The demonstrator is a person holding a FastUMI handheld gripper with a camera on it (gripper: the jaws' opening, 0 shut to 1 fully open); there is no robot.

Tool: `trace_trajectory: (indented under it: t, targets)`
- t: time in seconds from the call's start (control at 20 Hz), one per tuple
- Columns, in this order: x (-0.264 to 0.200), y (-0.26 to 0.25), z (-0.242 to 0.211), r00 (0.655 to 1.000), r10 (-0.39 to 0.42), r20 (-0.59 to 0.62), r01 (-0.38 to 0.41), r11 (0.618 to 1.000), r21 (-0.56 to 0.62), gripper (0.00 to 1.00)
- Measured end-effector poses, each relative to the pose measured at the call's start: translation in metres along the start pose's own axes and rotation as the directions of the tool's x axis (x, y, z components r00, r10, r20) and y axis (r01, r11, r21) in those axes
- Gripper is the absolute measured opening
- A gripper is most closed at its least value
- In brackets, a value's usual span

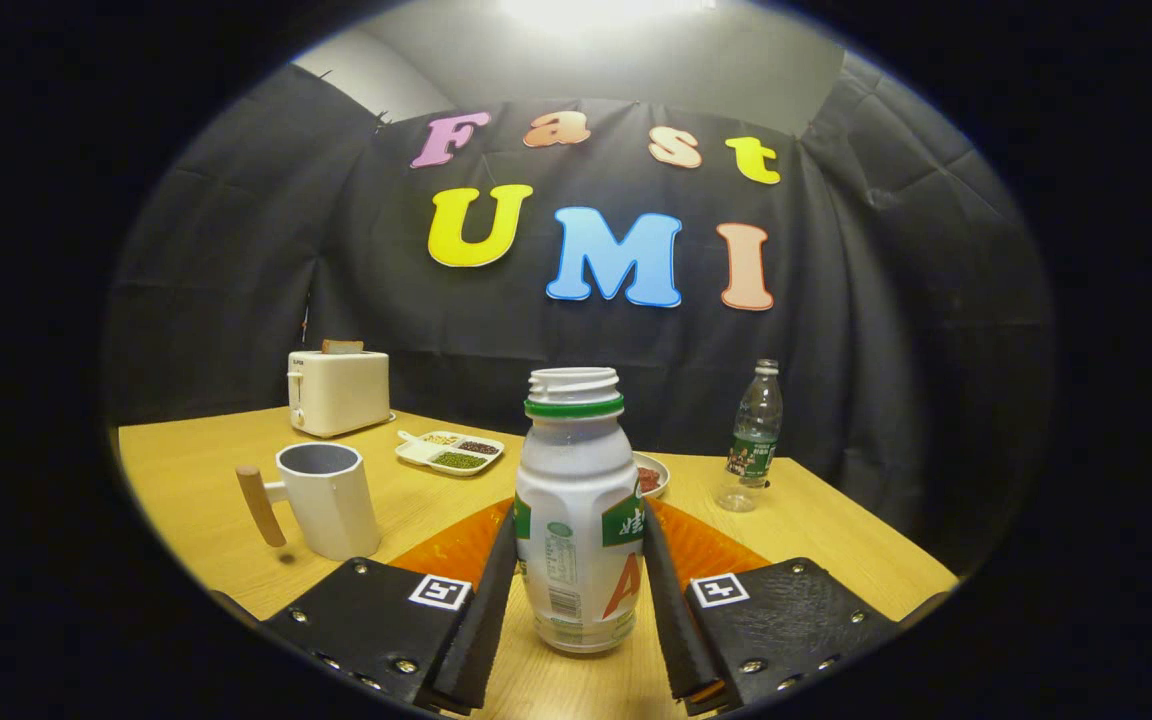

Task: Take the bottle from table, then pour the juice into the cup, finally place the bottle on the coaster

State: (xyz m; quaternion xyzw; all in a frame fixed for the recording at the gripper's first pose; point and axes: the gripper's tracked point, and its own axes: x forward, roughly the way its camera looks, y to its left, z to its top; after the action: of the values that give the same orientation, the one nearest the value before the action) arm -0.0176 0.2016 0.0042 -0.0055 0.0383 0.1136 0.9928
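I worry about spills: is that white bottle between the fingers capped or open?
Open. The white bottle stands upright between the gripper fingers with its threaded neck bare, no cap on it.

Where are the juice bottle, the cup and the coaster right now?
juice bottle (576,520): gripper view, white body between the fingers.
cup (331,500): gripper view, white side wall.
coaster (711,550): gripper view, orange surface behind the bottle.
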Motion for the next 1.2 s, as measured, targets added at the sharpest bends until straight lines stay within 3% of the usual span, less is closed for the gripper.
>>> trace_trajectory:
  t: [0.4, 0.8, 0.95, 1.2]
  targets:
    - [0.012, 0.025, 0.042, 0.998, -0.005, 0.067, 0.022, 0.966, -0.257, 0.65]
    - [0.031, 0.042, 0.054, 0.996, -0.025, 0.083, 0.060, 0.886, -0.459, 0.66]
    - [0.036, 0.047, 0.055, 0.995, -0.040, 0.092, 0.084, 0.840, -0.536, 0.65]
    - [0.042, 0.062, 0.058, 0.991, -0.054, 0.122, 0.122, 0.729, -0.673, 0.65]
